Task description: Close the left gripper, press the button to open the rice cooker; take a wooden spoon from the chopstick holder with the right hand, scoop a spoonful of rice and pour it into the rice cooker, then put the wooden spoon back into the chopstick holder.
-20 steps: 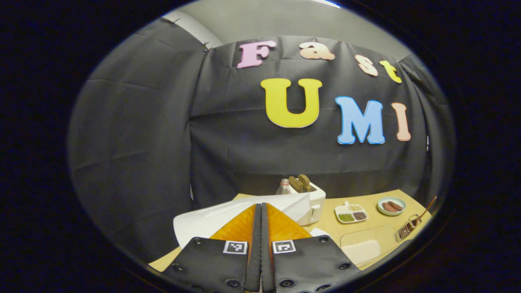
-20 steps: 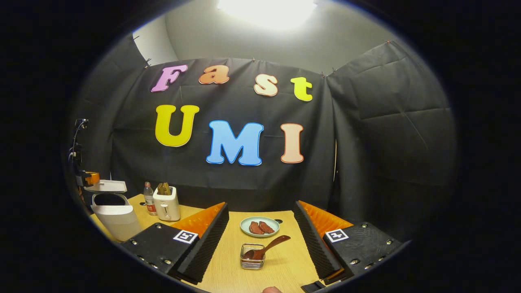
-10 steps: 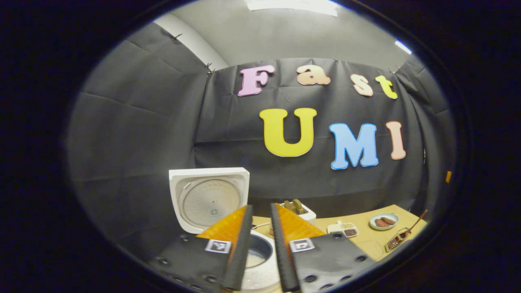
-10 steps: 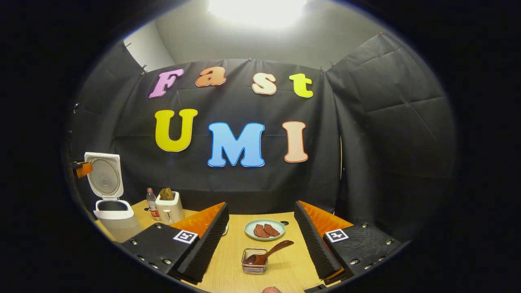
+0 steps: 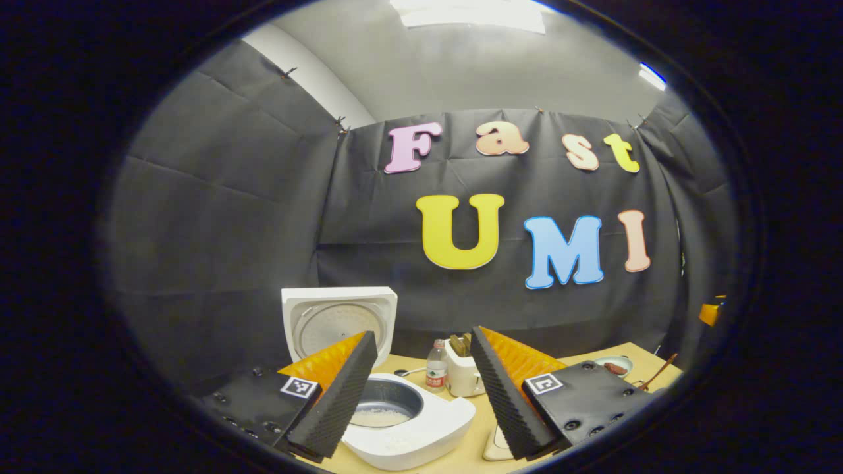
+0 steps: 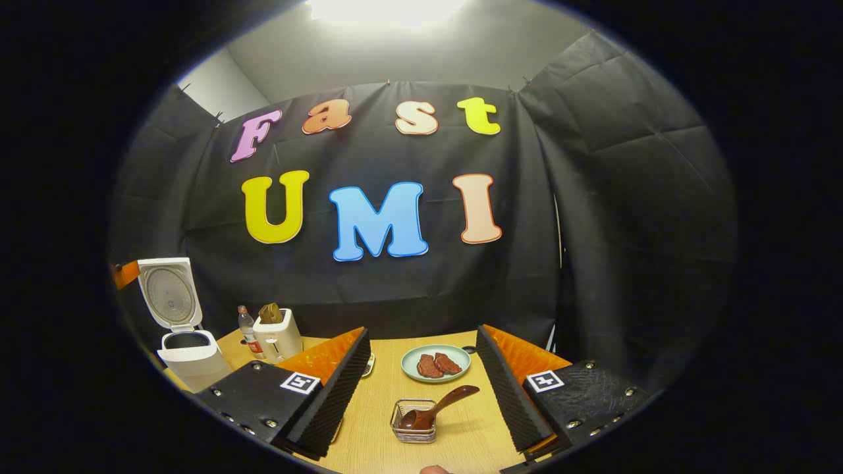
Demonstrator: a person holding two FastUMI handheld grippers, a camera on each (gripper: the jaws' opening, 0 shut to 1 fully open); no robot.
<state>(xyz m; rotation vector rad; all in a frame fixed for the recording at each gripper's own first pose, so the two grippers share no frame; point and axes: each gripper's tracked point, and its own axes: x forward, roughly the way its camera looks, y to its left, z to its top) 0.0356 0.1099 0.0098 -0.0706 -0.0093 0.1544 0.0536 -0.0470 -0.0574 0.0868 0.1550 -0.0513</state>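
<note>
The cooker (image 5: 402, 421) is standing open, lid (image 5: 339, 320) up, so the spoon pickup is the step in hand. The right gripper (image 6: 421, 401) is hovering with jaws wide, facing the spoon (image 6: 440, 406) at twelve o'clock, bowl down in the wire holder (image 6: 413, 421), handle leaning toward two o'clock. It should probably come in across the handle and close high up. The left gripper (image 5: 421, 395), jaws wide too, is looking into the pot, showing rice; the right gripper view is showing the plate (image 6: 436, 363) fully.
</note>
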